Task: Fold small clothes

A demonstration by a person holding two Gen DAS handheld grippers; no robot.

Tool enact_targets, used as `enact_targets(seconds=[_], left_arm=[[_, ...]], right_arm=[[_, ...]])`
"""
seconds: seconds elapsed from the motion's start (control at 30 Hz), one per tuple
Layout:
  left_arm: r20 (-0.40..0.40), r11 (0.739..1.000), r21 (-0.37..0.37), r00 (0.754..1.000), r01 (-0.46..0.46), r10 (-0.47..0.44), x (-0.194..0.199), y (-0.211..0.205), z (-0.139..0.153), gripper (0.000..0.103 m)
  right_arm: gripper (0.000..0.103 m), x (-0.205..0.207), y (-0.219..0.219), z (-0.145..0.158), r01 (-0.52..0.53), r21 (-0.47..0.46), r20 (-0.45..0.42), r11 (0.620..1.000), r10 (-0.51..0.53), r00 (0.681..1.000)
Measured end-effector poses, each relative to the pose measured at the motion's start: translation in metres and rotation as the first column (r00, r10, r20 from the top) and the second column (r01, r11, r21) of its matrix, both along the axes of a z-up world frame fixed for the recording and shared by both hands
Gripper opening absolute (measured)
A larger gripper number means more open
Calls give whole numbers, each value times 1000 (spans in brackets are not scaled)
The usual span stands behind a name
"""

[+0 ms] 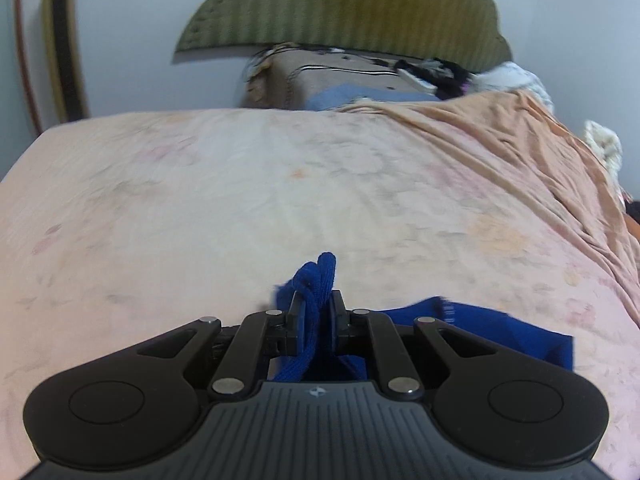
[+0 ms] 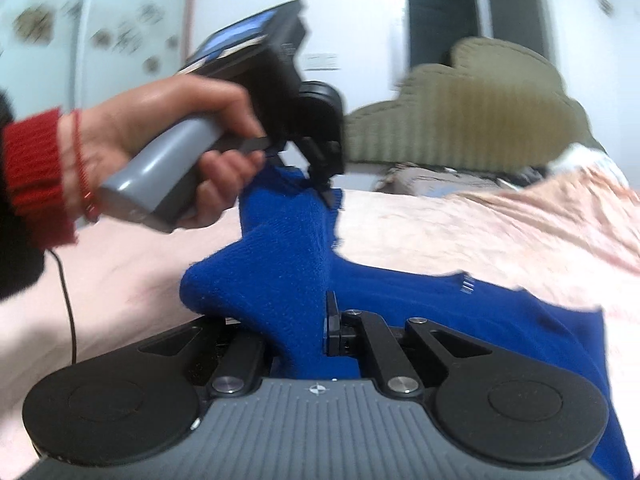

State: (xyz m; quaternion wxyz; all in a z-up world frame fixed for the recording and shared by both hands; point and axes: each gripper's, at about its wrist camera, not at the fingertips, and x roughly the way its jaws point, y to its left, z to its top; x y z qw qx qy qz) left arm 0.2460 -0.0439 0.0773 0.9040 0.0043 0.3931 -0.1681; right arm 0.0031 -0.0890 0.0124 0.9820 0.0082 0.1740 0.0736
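Observation:
A blue knitted garment (image 2: 280, 248) is held up over a pink bedsheet (image 1: 280, 184). My left gripper (image 1: 318, 312) is shut on a bunched edge of the blue garment (image 1: 316, 280), which pokes up between the fingers. In the right wrist view the left gripper (image 2: 320, 180) sits at upper middle, held by a hand with a red cuff, pinching the garment's top. My right gripper (image 2: 296, 320) is shut on a lower part of the same garment; its left finger is hidden by cloth. The rest of the garment trails right onto the bed (image 2: 520, 320).
A green ribbed headboard cushion (image 1: 344, 8) stands at the far end of the bed. A pile of clothes and a box (image 1: 352, 76) lie near it. The sheet is rumpled at the right (image 1: 560, 168). A black cable (image 2: 68, 300) hangs at the left.

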Motion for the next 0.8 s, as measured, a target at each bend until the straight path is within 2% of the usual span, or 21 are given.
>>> enact_targets(seconds=[0.2,0.43,0.57,0.67,0.7,0.73,0.8], left_arm=[[16,992,57,993,114,-115,-14,-90,-5,10],[-20,966,113,973,231,-231,-22,-192,-43,10],[-39,945,171,960,279,-277,-28,-233,-68,11],[-32,926,237,955,293,-294,-31,-251,-82,13],[-13,925,245,955,291,-297,-32,-253,-82,13],[1,928,240,956,286,-295,-32,-254,-79,14],[-4,939,208,960,274,-279,-25,-252,-72,24]], right_arm=[[7,-9,-71,-16,99,123,-4,987,-99,995],[7,-25,-134,-42,225,211,-33,951,-223,974],[8,-27,-170,-60,292,292,-96,911,-276,956],[9,-24,-195,-76,308,405,-181,861,-255,950],[11,-23,-202,-81,310,447,-209,839,-239,948],[22,-22,-209,-85,310,482,-226,819,-226,948],[22,-21,-219,-89,307,533,-246,788,-203,948]])
